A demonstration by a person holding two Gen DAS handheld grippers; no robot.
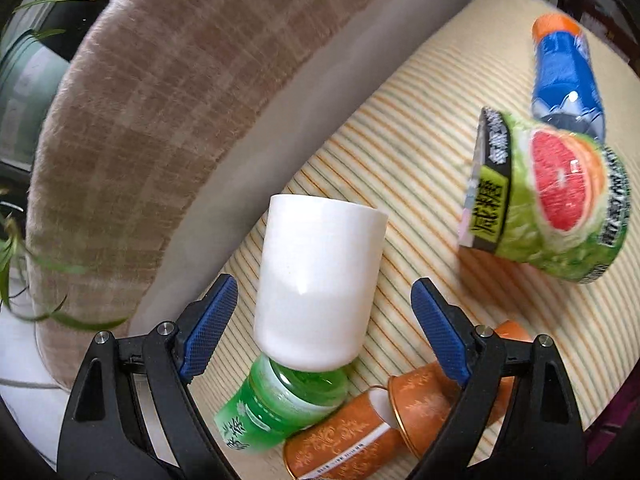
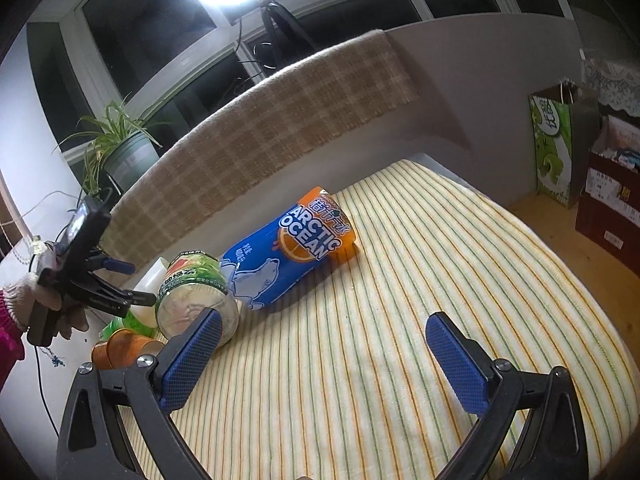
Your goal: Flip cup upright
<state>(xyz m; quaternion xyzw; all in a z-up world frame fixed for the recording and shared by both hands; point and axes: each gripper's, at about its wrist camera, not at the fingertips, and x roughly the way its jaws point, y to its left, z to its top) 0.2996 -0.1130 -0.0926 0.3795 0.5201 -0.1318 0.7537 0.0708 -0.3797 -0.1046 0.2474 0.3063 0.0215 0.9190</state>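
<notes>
A plain white cup (image 1: pixel 318 280) stands mouth-down on the striped cloth (image 1: pixel 420 184), its closed base toward the camera in the left wrist view. My left gripper (image 1: pixel 324 316) is open, one blue finger on each side of the cup, with gaps to the cup wall. In the right wrist view only a sliver of the cup (image 2: pixel 154 276) shows behind the left gripper (image 2: pixel 132 284) at the far left. My right gripper (image 2: pixel 324 356) is open and empty above the middle of the cloth.
A green bottle (image 1: pixel 280 404) and two orange tins (image 1: pixel 432 400) lie just in front of the cup. A grapefruit drink bottle (image 1: pixel 552 200) and a blue Arctic Ocean bottle (image 2: pixel 288 248) lie to the right. A plaid-covered backrest (image 1: pixel 132 128) rises to the left.
</notes>
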